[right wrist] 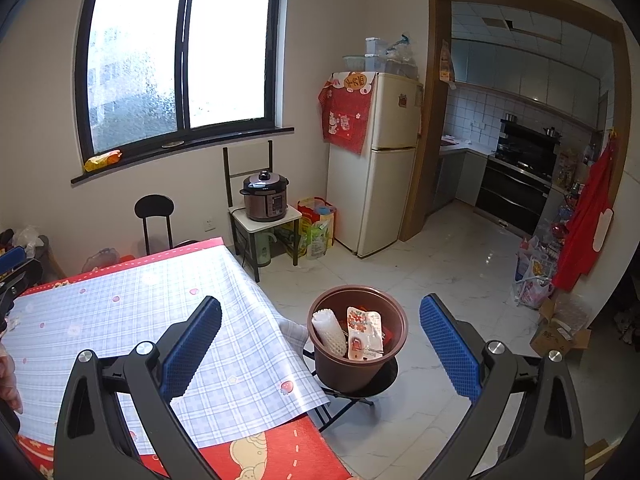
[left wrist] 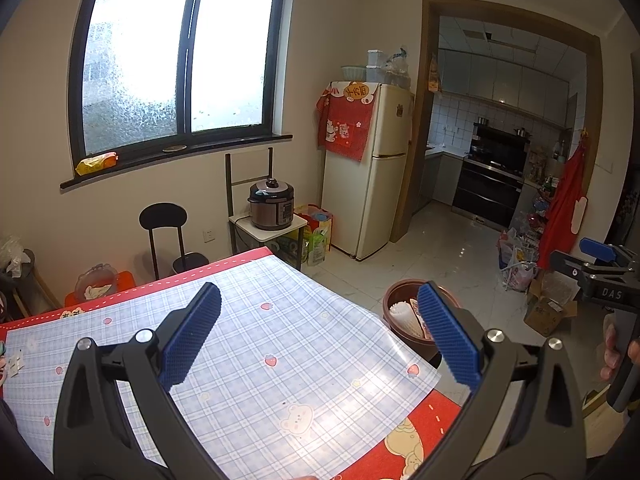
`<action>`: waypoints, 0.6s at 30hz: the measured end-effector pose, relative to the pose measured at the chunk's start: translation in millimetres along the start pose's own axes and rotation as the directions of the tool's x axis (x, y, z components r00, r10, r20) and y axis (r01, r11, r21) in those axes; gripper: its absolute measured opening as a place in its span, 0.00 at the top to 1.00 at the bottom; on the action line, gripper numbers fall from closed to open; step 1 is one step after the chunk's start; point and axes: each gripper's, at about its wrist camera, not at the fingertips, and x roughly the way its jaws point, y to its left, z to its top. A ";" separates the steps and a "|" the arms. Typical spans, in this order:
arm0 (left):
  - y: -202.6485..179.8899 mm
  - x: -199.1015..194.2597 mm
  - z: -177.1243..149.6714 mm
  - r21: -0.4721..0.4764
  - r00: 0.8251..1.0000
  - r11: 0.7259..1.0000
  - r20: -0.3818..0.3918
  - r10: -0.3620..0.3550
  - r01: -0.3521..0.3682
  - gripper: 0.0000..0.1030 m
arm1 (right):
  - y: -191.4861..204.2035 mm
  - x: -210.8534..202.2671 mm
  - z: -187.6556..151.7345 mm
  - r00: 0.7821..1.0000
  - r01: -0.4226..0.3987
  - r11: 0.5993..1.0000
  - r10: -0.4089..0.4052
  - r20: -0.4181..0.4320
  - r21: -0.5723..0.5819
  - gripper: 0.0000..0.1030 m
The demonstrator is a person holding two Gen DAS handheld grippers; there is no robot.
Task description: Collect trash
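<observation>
A brown bin [right wrist: 356, 344] stands on a low black stool beside the table's right corner. It holds a white foam net roll [right wrist: 329, 332] and a white snack wrapper [right wrist: 365, 332]. The bin also shows in the left wrist view [left wrist: 404, 312], partly behind a finger. My left gripper [left wrist: 320, 332] is open and empty above the blue plaid table cover [left wrist: 280, 360]. My right gripper [right wrist: 320, 344] is open and empty, above the table corner and the bin. The right gripper shows at the right edge of the left wrist view [left wrist: 600, 276].
The table [right wrist: 280, 452] has a red cloth under the plaid cover [right wrist: 160, 320]. A black chair [right wrist: 154, 216], a small stand with a pressure cooker [right wrist: 264, 196], a fridge [right wrist: 380, 160] and bags stand along the walls. Boxes and bags [right wrist: 556, 328] lie by the kitchen doorway.
</observation>
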 end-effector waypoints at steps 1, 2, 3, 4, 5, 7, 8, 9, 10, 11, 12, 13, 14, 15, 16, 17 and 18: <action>-0.1 0.6 -0.7 0.001 1.000 1.000 0.000 -0.001 0.001 0.06 | 0.2 -0.4 -0.5 1.000 0.000 1.000 0.000 -0.001 0.000 0.05; 0.1 1.7 -0.6 0.001 1.000 1.000 -0.001 -0.002 0.002 0.06 | 0.1 -0.9 -0.6 1.000 0.001 1.000 -0.001 -0.002 0.000 0.05; 0.3 2.3 -1.1 0.000 1.000 1.000 -0.002 -0.003 0.003 0.06 | 0.3 -1.1 -0.8 1.000 0.002 1.000 -0.002 -0.003 0.000 0.05; 0.2 2.5 -0.4 0.000 1.000 1.000 -0.002 -0.004 0.004 0.06 | 0.9 -0.4 -0.6 1.000 0.002 1.000 -0.002 -0.005 0.000 0.05; 0.4 3.2 -1.0 -0.001 1.000 1.000 -0.003 -0.005 0.005 0.06 | 0.9 -0.5 -0.6 1.000 0.003 1.000 -0.003 -0.004 0.000 0.05; 0.9 4.8 -2.0 -0.005 1.000 1.000 -0.006 -0.003 0.003 0.06 | 0.8 -0.4 -0.6 1.000 0.003 1.000 -0.003 -0.004 0.000 0.05; 1.4 5.1 -1.8 -0.006 1.000 1.000 -0.007 -0.002 0.002 0.06 | 0.8 -0.5 -0.6 1.000 0.003 1.000 -0.003 -0.004 0.001 0.05; 2.0 5.3 -2.1 -0.008 1.000 1.000 -0.007 0.000 0.000 0.06 | 0.8 -0.5 -0.7 1.000 0.003 1.000 -0.003 -0.005 0.001 0.05; 3.2 5.5 -2.1 -0.011 1.000 1.000 -0.008 0.001 -0.002 0.06 | 0.5 -0.5 -0.8 1.000 0.004 1.000 -0.004 -0.005 0.001 0.05; 3.4 5.6 -1.8 -0.014 1.000 1.000 -0.008 0.002 -0.002 0.06 | 0.4 -0.5 -0.8 1.000 0.004 1.000 -0.004 -0.005 0.001 0.05; 4.7 6.1 -1.1 -0.018 1.000 1.000 -0.008 0.002 -0.002 0.06 | 0.5 -0.4 -0.9 1.000 0.004 1.000 -0.004 -0.006 0.001 0.05; 5.7 6.3 -1.2 -0.022 1.000 1.000 -0.009 0.002 -0.003 0.06 | 0.8 0.0 -1.6 1.000 0.004 1.000 -0.004 -0.006 0.001 0.05; 6.7 6.5 -1.4 -0.026 1.000 1.000 -0.009 0.003 -0.004 0.06 | 0.8 0.0 -1.5 1.000 0.004 1.000 -0.004 -0.006 0.000 0.05; 6.9 6.7 -1.2 -0.029 1.000 1.000 -0.009 0.005 -0.005 0.06 | 1.0 0.1 -1.6 1.000 0.005 1.000 -0.005 -0.007 0.000 0.05; 7.6 6.7 -1.4 -0.033 1.000 0.999 -0.010 0.006 -0.007 0.06 | 0.9 1.2 -3.3 1.000 0.004 1.000 -0.004 -0.007 0.000 0.05; 8.8 6.9 -2.0 -0.037 1.000 0.999 -0.012 0.007 -0.007 0.06 | 0.9 1.5 -3.8 1.000 0.004 1.000 -0.004 -0.008 -0.001 0.05; 10.2 7.0 -2.6 -0.041 1.000 0.999 -0.014 0.007 -0.007 0.06 | 1.3 1.9 -4.1 1.000 0.003 1.000 -0.003 -0.009 -0.002 0.05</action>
